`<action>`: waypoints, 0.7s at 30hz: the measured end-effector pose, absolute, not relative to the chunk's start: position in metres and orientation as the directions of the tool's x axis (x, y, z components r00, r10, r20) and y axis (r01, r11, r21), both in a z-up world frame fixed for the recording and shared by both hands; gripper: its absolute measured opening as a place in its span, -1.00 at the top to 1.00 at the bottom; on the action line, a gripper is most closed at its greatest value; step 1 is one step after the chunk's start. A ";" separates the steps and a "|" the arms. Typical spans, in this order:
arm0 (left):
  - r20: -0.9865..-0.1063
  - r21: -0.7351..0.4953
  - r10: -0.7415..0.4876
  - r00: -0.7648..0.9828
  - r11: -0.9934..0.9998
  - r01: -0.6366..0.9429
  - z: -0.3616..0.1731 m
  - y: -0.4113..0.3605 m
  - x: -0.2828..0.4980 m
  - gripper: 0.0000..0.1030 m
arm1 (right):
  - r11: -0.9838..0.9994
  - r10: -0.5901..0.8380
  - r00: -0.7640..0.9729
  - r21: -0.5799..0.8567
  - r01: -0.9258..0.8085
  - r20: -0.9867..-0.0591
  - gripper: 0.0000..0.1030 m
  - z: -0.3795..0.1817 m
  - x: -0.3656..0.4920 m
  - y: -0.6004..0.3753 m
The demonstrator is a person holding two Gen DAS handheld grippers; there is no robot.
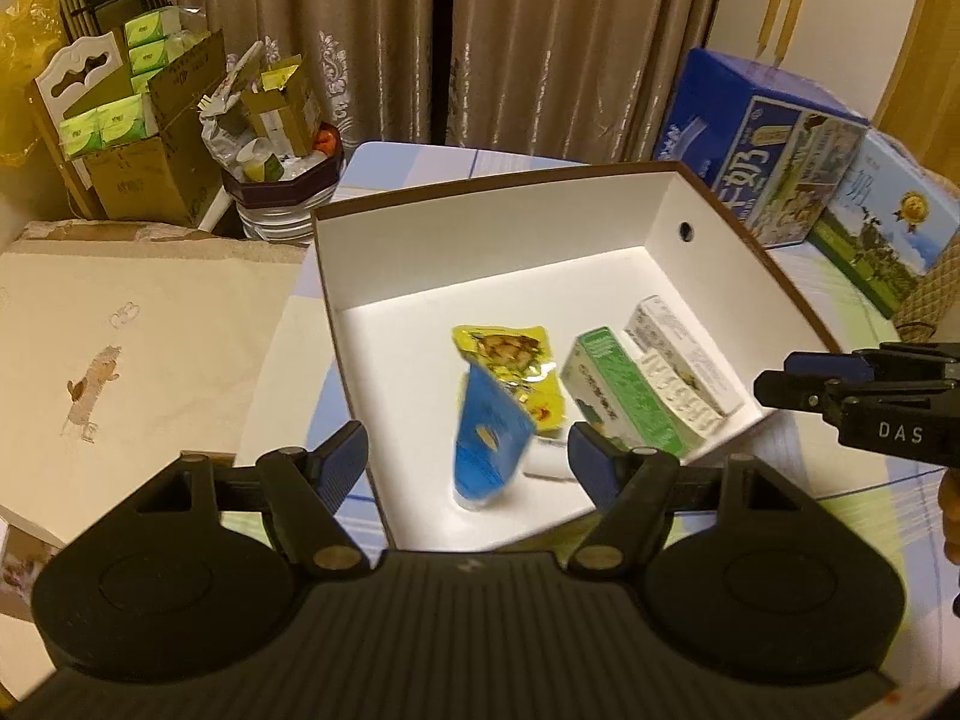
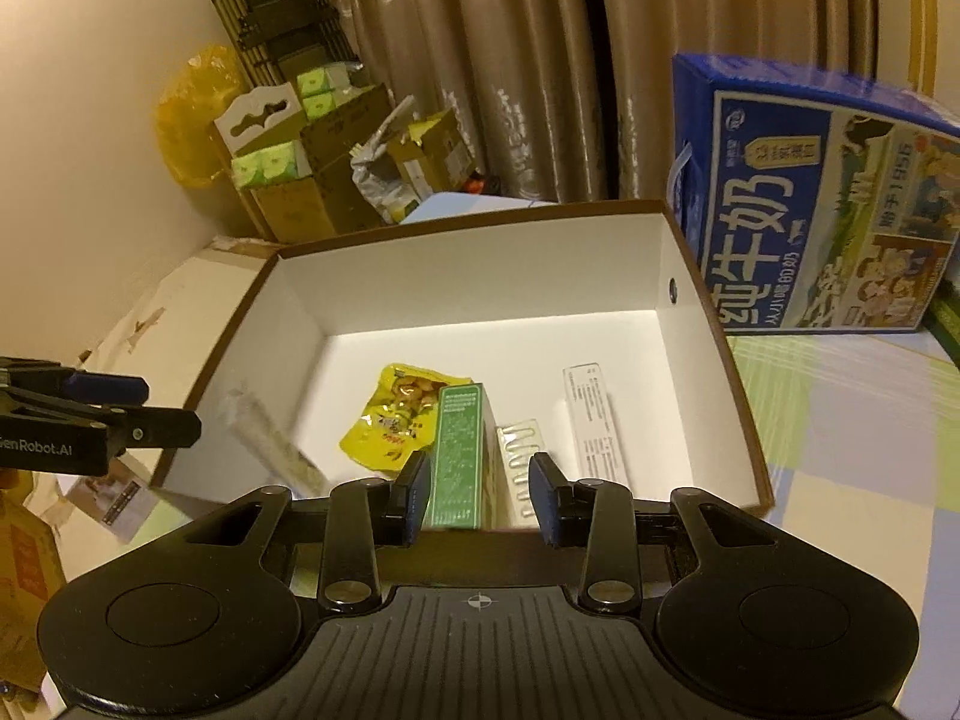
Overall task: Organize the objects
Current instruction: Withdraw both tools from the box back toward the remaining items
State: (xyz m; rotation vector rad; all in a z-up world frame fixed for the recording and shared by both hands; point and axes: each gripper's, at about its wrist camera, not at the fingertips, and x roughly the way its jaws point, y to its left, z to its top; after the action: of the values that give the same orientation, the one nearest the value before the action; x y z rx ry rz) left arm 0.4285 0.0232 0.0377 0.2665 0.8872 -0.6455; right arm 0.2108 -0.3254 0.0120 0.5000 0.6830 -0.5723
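Observation:
A white box with a brown rim (image 1: 480, 195) (image 2: 480, 217) stands open on the table. Inside lie a yellow snack pouch (image 1: 510, 354) (image 2: 390, 426), a green carton (image 1: 612, 396) (image 2: 459, 456), a white carton (image 1: 684, 348) (image 2: 594, 420) and a clear blister pack (image 2: 519, 462). A blue tube (image 1: 486, 432) shows blurred between the spread fingers of my left gripper (image 1: 468, 462) (image 2: 120, 414), touching neither; in the right wrist view it is a pale blur (image 2: 270, 444). My right gripper (image 2: 480, 495) (image 1: 798, 381) hovers open over the box's near wall, nothing held.
Blue milk cartons (image 1: 756, 162) (image 2: 828, 210) stand just behind the box's right side. A large beige carton (image 1: 120, 360) borders the table on the left. Cardboard boxes with green tissue packs (image 1: 138, 138) and clutter sit at the back left before the curtains. Checked tablecloth (image 2: 840, 420) lies to the right.

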 end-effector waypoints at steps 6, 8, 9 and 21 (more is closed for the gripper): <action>-0.774 -0.067 -0.444 0.453 0.768 0.637 0.048 0.025 0.403 -0.38 | 0.740 -0.327 0.653 0.244 0.626 -0.683 0.35 0.026 0.196 -0.308; -0.769 -0.073 -0.453 0.451 0.764 0.642 0.051 0.025 0.396 -0.41 | 0.738 -0.332 0.658 0.248 0.627 -0.676 0.35 0.029 0.191 -0.302; -0.768 -0.074 -0.454 0.452 0.764 0.641 0.052 0.025 0.392 -0.42 | 0.738 -0.333 0.659 0.248 0.627 -0.674 0.35 0.031 0.188 -0.299; -0.761 -0.089 -0.473 0.445 0.754 0.650 0.063 0.024 0.346 -0.48 | 0.718 -0.353 0.671 0.271 0.641 -0.652 0.35 0.043 0.151 -0.272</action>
State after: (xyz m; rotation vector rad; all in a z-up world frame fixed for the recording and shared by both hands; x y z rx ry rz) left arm 0.3460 0.0239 0.0628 0.2296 0.8621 -0.7035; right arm 0.1507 -0.2720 0.0431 0.5152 0.6072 -0.5881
